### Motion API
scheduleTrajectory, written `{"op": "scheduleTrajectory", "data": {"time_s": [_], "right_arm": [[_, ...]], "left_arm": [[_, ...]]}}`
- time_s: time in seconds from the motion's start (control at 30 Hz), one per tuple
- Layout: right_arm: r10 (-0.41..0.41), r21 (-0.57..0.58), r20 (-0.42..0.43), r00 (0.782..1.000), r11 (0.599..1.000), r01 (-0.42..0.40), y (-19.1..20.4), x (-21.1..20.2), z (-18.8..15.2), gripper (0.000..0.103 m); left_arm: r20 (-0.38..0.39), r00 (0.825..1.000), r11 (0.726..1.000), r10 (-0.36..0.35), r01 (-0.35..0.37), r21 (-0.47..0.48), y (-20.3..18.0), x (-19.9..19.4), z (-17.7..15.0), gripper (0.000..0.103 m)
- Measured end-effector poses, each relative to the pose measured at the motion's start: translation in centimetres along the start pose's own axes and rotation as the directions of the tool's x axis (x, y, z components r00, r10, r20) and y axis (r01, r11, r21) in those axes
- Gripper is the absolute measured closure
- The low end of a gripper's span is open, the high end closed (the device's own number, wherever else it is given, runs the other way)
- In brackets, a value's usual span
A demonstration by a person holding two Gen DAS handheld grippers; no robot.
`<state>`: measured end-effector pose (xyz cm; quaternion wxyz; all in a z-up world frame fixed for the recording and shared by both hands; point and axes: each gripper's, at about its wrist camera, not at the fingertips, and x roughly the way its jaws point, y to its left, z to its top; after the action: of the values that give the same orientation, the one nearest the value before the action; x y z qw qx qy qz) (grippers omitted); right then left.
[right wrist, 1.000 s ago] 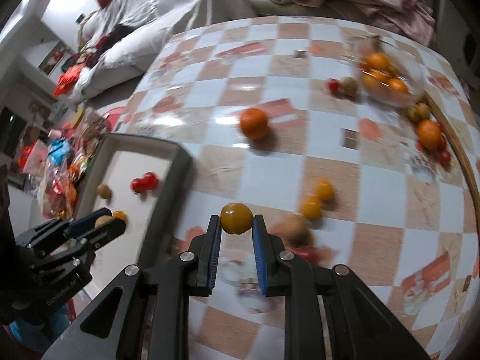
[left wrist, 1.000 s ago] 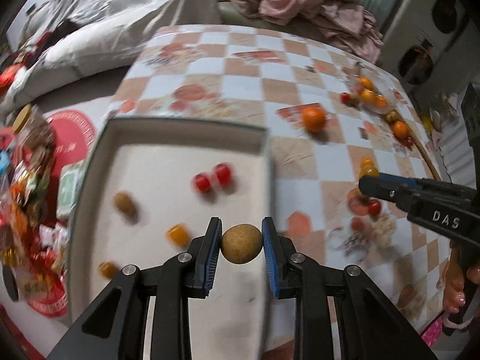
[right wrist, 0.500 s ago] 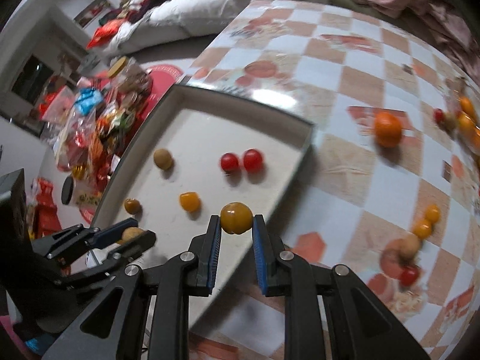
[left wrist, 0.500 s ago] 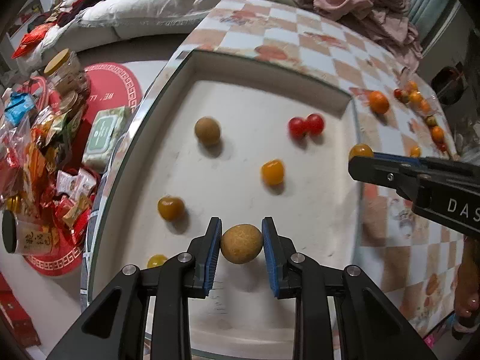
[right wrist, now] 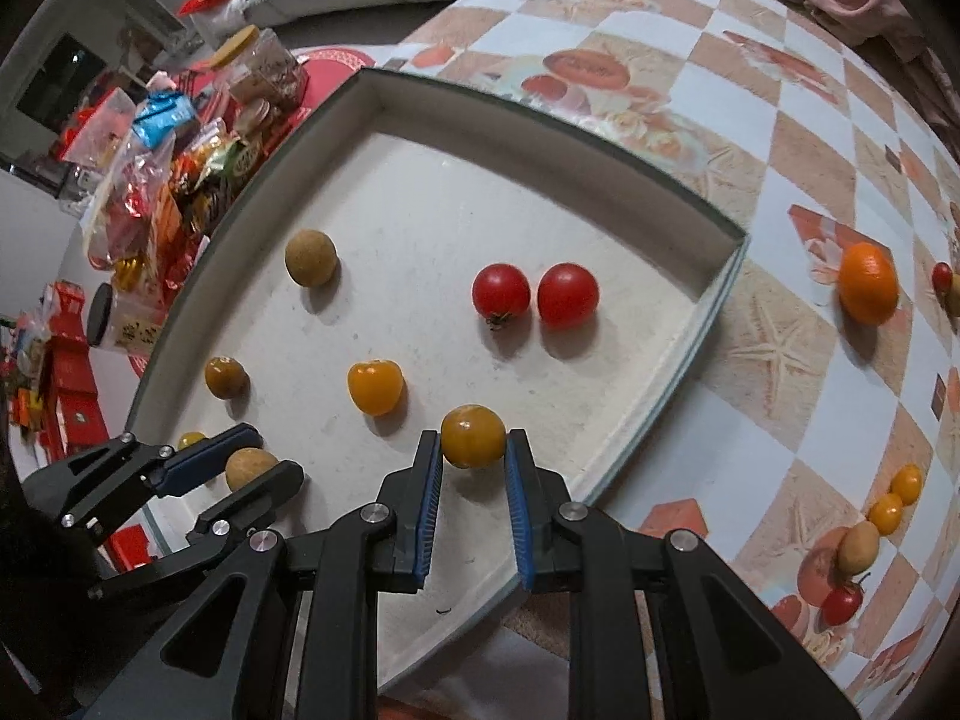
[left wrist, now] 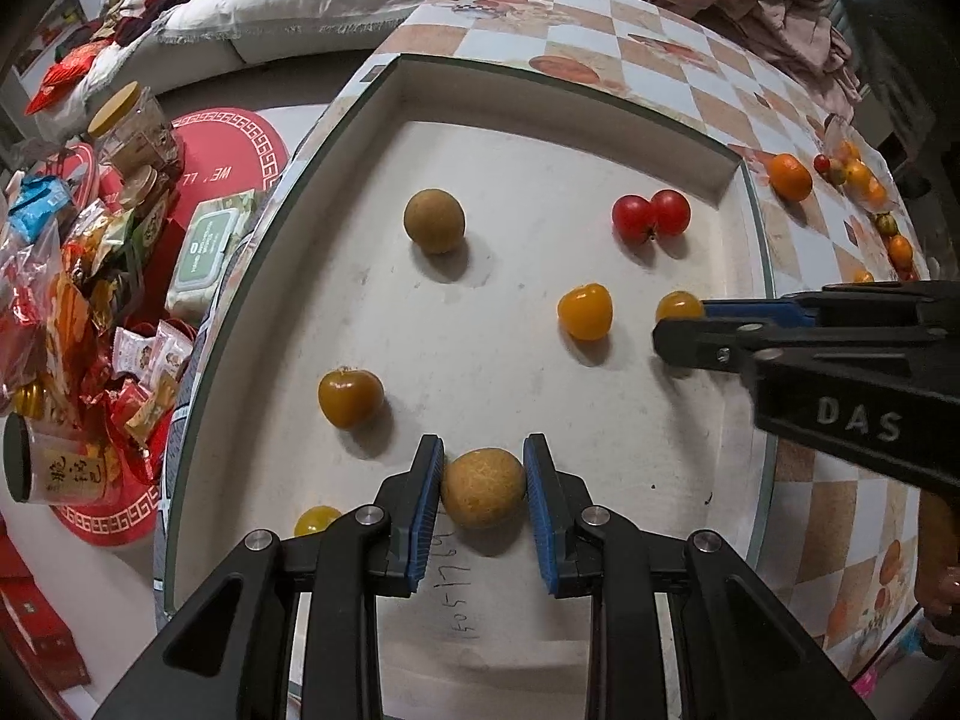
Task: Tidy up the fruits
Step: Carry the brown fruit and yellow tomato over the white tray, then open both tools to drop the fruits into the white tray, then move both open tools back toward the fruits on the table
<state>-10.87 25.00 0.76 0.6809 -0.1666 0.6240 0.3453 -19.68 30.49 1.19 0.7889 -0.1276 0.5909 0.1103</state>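
Left wrist: tan fruit (left wrist: 483,496) pinched between left tongs (left wrist: 483,501), above tray (left wrist: 540,96).

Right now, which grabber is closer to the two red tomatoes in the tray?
Right. The right gripper sits just below the red tomatoes; the left gripper is over by the tray's far corner.

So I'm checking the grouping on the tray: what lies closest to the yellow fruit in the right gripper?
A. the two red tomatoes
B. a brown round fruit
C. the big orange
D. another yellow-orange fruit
D: in the right wrist view the right gripper holds its yellow fruit over the tray, and the nearest piece is the yellow-orange fruit just to its left.
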Motion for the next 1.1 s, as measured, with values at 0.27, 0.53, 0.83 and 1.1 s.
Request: {"op": "scheduleTrajectory", "data": {"time_s": [0.27,0.53,0.83,1.1], "right_arm": [[-0.007,-0.013,0.004,1.000,1.000,0.007,0.3,0.1,0.1,0.079],[0.002,-0.012,0.008,1.000,1.000,-0.002,0.3,0.0,0.1,0.078],[0.046,0.040,0.090,0.995,0.998,-0.050,-0.9,-2.9,-0.1,0.045],[0.033,0.129,0.164,0.986,0.990,-0.054,-3.5,-5.7,-1.3,0.028]], "left_arm": [[-0.003,1.000,1.000,-0.002,0.002,0.004,0.0,0.0,0.0,0.074],[-0.003,1.000,0.999,0.028,-0.028,0.026,-0.4,0.0,0.1,0.074],[0.038,0.997,0.995,0.071,-0.074,0.061,-1.0,-0.7,-0.2,0.026],[0.020,0.997,0.991,0.076,-0.077,0.111,-2.6,-1.1,0.4,0.026]]}}
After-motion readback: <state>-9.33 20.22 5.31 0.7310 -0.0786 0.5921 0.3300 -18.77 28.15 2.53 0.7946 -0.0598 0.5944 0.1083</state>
